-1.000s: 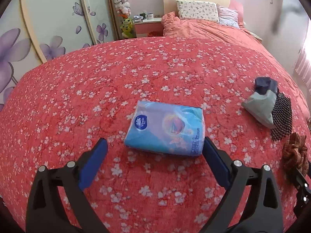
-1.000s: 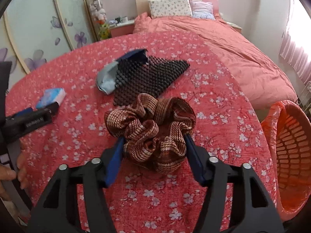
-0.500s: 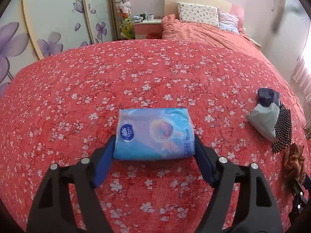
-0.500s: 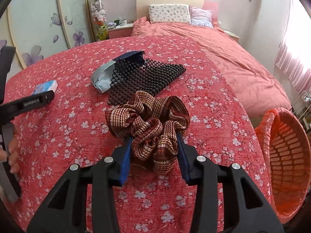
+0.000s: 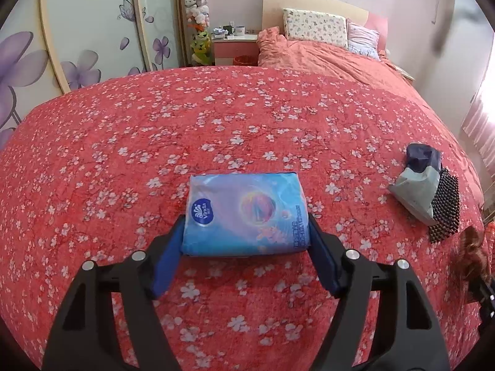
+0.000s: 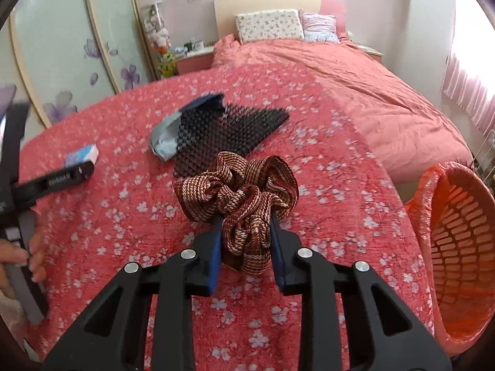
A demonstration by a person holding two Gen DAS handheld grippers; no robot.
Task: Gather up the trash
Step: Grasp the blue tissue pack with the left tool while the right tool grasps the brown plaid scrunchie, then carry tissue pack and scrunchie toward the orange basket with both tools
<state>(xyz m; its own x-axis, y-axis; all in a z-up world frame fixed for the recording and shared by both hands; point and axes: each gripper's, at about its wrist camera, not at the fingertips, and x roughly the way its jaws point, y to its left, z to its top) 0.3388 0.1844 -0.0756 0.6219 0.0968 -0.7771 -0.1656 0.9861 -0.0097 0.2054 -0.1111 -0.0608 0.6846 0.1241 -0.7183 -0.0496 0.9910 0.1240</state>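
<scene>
Both sets of jaws are closing, each with an item between the blue pads. On the left gripper the pads press against the two short ends of a blue tissue pack, which lies flat on the red flowered cloth covering the table. On the right gripper the pads squeeze the lower folds of a brown woven scrunchie; whether it rests on the cloth or is raised off it cannot be told.

Beyond the scrunchie in the right wrist view lie a black mesh mat and, touching its left edge, a crumpled grey and navy bag. An orange slatted basket with an orange liner stands just off the table's right edge. At that view's left border a person's hand holds the left gripper's handle.

A bed with a salmon quilt and two pillows stands behind the table.
</scene>
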